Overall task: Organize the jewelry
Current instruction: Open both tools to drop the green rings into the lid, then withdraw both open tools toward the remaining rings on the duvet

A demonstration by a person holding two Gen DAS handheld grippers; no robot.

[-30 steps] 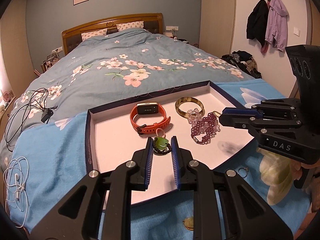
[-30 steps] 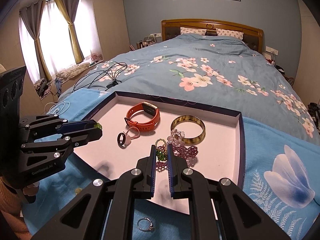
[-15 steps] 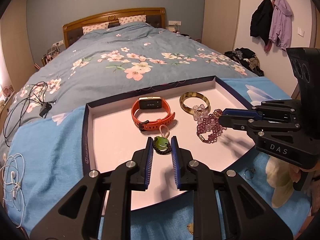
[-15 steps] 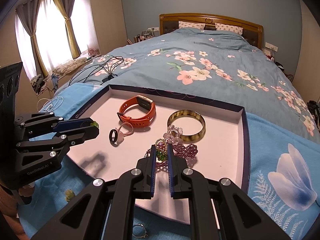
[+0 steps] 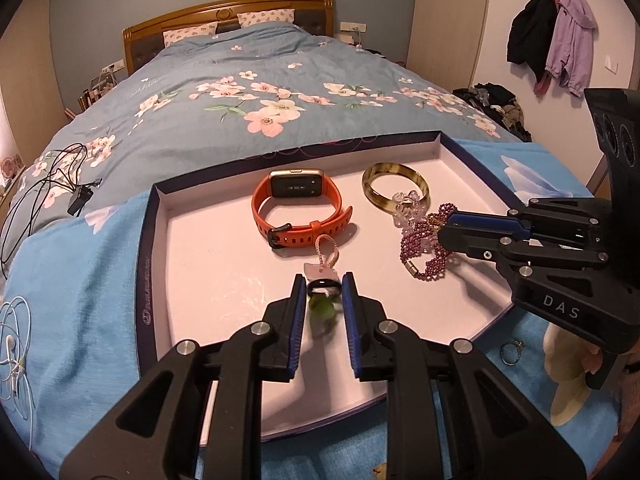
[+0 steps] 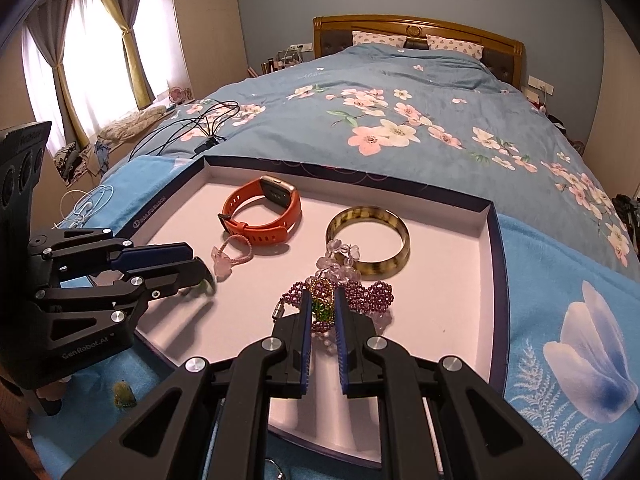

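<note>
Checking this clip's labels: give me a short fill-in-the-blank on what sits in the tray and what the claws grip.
1. The orange smartwatch lies inside the shallow ____-floored box tray.
2. The left claw grips a black ring with a ____ stone.
3. The mottled amber bangle lies flat, touching a cluster of ____ beads.
4. The small silver ring lies ____ the tray, on the blue blanket.

Missing words: pink; green; clear; outside

Both grippers (image 5: pixel 322 294) (image 6: pixel 320 308) lower twd tray (image 5: pixel 200 240).
</note>
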